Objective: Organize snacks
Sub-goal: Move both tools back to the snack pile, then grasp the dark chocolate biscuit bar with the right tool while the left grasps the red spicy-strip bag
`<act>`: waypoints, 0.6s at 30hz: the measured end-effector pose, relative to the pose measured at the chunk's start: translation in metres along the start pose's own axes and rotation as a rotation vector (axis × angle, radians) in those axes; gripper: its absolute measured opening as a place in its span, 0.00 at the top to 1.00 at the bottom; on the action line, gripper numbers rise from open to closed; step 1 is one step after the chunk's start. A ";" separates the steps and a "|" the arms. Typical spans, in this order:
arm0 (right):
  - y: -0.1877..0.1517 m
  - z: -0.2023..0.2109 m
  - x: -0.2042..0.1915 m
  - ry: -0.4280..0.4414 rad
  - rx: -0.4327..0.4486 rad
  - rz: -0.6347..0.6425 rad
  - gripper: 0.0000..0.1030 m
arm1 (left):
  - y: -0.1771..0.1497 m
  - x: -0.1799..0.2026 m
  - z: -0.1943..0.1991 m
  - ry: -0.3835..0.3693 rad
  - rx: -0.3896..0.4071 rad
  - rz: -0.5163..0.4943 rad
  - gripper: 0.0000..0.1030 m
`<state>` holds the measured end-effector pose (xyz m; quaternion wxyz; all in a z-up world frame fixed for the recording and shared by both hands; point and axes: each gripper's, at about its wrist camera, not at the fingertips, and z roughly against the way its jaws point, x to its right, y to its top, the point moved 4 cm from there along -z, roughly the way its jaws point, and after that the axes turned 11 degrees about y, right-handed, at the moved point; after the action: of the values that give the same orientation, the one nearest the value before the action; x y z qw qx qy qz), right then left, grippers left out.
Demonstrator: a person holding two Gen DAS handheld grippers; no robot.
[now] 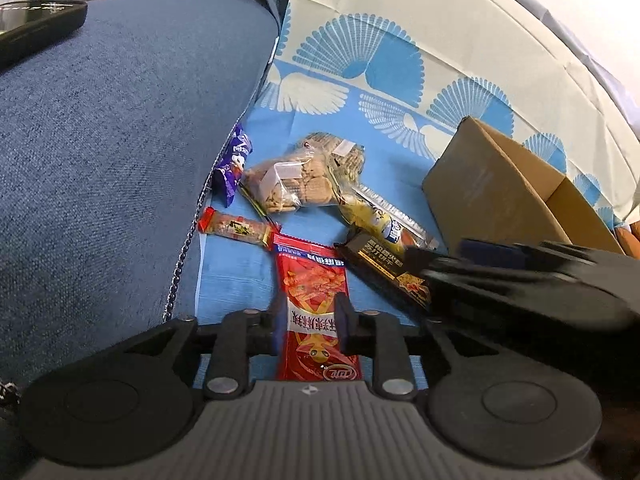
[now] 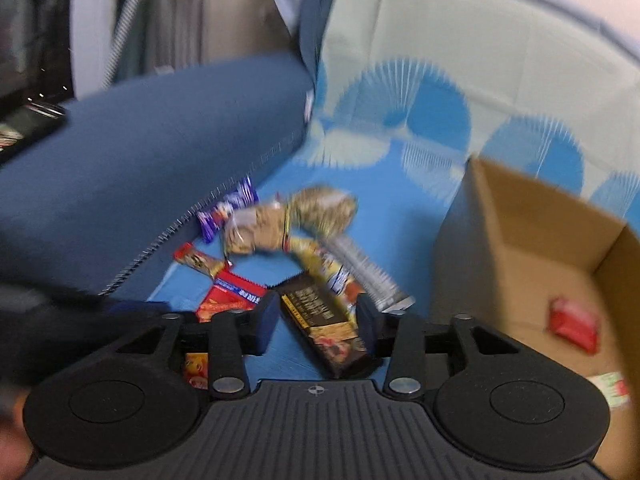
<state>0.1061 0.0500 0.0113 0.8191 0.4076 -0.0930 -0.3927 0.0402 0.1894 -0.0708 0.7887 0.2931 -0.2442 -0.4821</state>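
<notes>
The right wrist view is smeared by motion blur. The red snack packet (image 1: 316,304) lies lengthwise between the left claw (image 1: 308,320) fingers – jaws partly open, pads apparently not pressing it. The right claw (image 2: 316,320), tilted downward, straddles the black-and-gold bar (image 2: 324,328) lying diagonally on the blue cloth (image 1: 240,272) – open, grip unclear. The cardboard box (image 2: 532,264) is cut off at right.
</notes>
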 end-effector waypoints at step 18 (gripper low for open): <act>-0.031 -0.049 0.020 0.034 -0.204 -0.147 0.61 | -0.001 0.000 0.008 -0.031 0.020 -0.006 0.57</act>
<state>0.1253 0.0532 -0.0466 0.8268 0.3346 -0.0085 -0.4520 0.0340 0.1874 -0.0663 0.7803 0.2944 -0.2604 -0.4866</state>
